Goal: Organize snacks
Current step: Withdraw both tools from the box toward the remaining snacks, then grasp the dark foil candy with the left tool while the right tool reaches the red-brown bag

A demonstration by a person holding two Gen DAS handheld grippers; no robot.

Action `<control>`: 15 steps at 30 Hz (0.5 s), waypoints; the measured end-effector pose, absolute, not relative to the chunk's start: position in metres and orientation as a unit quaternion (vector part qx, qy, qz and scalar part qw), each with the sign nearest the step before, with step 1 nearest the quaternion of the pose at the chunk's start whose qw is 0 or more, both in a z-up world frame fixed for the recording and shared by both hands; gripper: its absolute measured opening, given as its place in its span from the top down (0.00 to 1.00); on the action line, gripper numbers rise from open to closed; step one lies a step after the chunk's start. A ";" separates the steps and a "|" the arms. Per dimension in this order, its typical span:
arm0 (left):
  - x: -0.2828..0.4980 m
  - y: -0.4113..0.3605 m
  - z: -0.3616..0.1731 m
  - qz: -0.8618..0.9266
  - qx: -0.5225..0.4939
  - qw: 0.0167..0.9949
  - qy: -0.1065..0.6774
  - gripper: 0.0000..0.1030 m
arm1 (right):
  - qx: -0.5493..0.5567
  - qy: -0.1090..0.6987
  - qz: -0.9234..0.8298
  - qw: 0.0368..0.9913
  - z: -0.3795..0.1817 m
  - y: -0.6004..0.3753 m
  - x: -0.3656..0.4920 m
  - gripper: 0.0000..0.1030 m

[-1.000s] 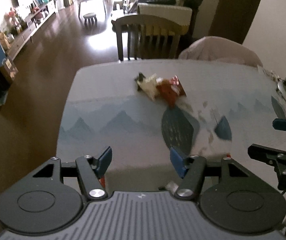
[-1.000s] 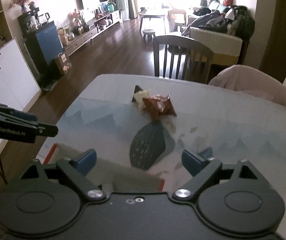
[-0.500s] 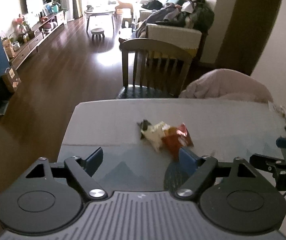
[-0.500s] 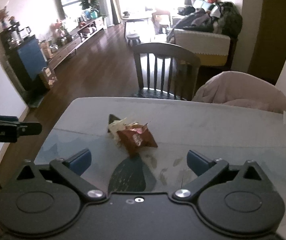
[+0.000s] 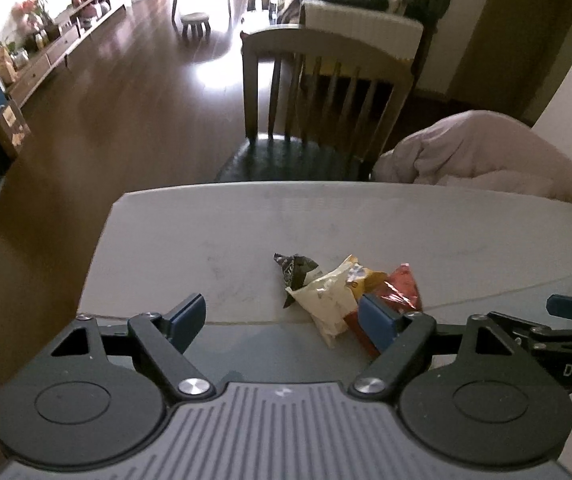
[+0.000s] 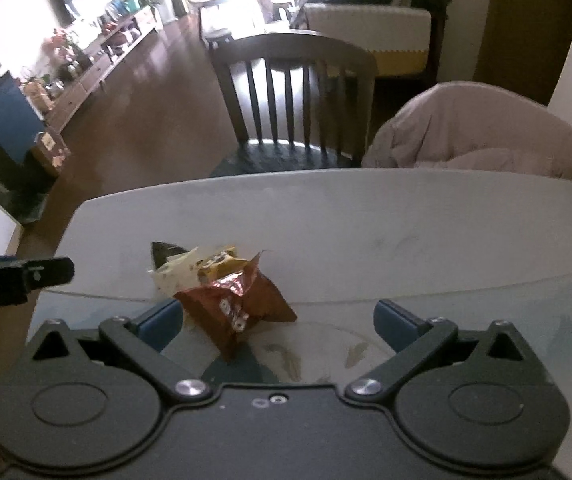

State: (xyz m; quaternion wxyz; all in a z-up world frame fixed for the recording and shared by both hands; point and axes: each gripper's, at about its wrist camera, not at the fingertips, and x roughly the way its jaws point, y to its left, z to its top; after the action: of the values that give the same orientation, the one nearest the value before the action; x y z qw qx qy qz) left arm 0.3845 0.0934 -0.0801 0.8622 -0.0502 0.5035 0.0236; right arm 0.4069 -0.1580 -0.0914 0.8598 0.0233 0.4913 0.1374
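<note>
While both tongs hang spread and empty over the bench point(image 5: 214, 236), the snack packets point(image 5: 337, 292) lie heaped low and centre-right in the left view. Best to single out the red packet point(image 6: 238, 300) on top, closing the right tongs point(image 6: 278, 322) squarely across it.

I get strong daylight from the far end of the room, blown out white, with glare on the wooden floor point(image 5: 134, 92). The table point(image 5: 214, 232) near me is dim and flat. My right view is blurred throughout; the left is sharper. Both bend and darken at the corners.
</note>
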 end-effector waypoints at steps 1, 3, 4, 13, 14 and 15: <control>0.392 0.094 -0.086 0.024 -0.049 0.860 0.507 0.19 | 0.027 0.496 0.135 0.857 -0.096 -0.156 0.412 0.01; 0.408 0.097 -0.099 0.020 -0.051 0.854 0.517 0.19 | 0.035 0.508 0.132 0.851 -0.108 -0.151 0.424 0.01; 0.415 0.098 -0.106 0.019 -0.052 0.851 0.522 0.19 | 0.037 0.512 0.131 0.848 -0.114 -0.148 0.429 0.01; 0.461 0.111 -0.151 0.036 -0.070 0.832 0.549 0.19 | 0.053 0.548 0.106 0.828 -0.163 -0.131 0.464 0.06; 0.465 0.110 -0.156 0.034 -0.073 0.829 0.553 0.19 | 0.060 0.553 0.105 0.824 -0.167 -0.132 0.466 0.06; 0.468 0.110 -0.161 0.034 -0.075 0.827 0.556 0.19 | 0.066 0.557 0.106 0.821 -0.170 -0.132 0.467 0.07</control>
State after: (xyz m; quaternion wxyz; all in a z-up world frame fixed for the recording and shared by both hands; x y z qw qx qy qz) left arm 0.4683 0.1101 -0.1608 0.8271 -0.0749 0.5560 0.0345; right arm 0.4673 -0.1323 -0.1695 0.8208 0.0656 0.5574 0.1062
